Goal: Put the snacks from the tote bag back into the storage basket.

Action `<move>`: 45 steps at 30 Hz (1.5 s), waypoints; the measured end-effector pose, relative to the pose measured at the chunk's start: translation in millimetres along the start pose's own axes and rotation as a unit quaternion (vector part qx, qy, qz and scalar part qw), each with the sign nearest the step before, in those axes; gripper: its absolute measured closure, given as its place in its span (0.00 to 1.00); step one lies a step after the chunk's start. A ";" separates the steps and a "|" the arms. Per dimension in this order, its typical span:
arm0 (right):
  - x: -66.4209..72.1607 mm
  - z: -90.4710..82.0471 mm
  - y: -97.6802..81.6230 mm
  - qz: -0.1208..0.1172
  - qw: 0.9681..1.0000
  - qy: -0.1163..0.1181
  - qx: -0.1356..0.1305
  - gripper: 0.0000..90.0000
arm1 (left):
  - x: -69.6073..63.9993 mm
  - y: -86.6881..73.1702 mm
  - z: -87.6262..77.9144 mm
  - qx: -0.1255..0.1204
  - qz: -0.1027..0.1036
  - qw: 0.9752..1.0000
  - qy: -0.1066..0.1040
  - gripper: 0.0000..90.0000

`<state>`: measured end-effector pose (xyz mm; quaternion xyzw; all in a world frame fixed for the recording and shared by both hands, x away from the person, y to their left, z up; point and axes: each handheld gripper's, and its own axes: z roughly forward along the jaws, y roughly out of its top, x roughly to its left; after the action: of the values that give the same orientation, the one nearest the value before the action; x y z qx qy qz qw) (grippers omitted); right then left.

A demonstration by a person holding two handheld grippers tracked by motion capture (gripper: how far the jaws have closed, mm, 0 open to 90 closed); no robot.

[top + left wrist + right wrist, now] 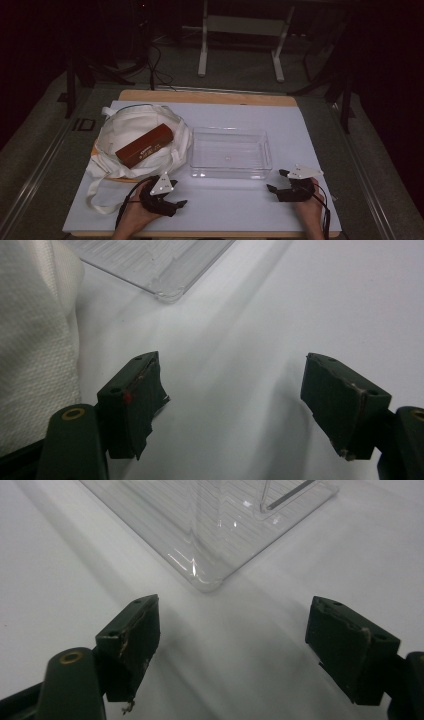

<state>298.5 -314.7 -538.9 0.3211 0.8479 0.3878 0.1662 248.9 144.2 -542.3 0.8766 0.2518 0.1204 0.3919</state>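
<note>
Both grippers rest wide apart-jawed, nothing held: left gripper (176, 204) beside the white bag (131, 131), right gripper (277, 182) facing the clear tray's (231, 172) corner.

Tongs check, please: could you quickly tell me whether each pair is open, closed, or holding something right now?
Left tongs: open, holding nothing.
Right tongs: open, holding nothing.

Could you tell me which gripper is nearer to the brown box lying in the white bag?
Left. The left gripper sits just below the white bag holding the brown box; the right gripper rests beyond the clear tray, far off.
</note>
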 end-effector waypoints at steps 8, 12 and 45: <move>1.4 -1.2 -0.6 -0.007 1.000 0.000 -0.008 0.23 | 1.3 -0.4 -0.6 -0.006 -0.005 1.000 -0.007 0.29; 2.2 -1.4 -0.7 -0.011 1.000 0.001 -0.008 0.23 | 1.8 -0.7 -0.9 -0.008 -0.008 1.000 -0.007 0.30; 5.9 -3.4 -1.6 -0.024 0.999 -0.012 -0.017 0.23 | -2.3 16.0 -18.4 -0.001 0.004 1.000 0.003 0.37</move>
<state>291.7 -313.4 -538.1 0.3023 0.8464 0.3945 0.1910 245.0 145.5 -518.1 0.8771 0.2493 0.1249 0.3911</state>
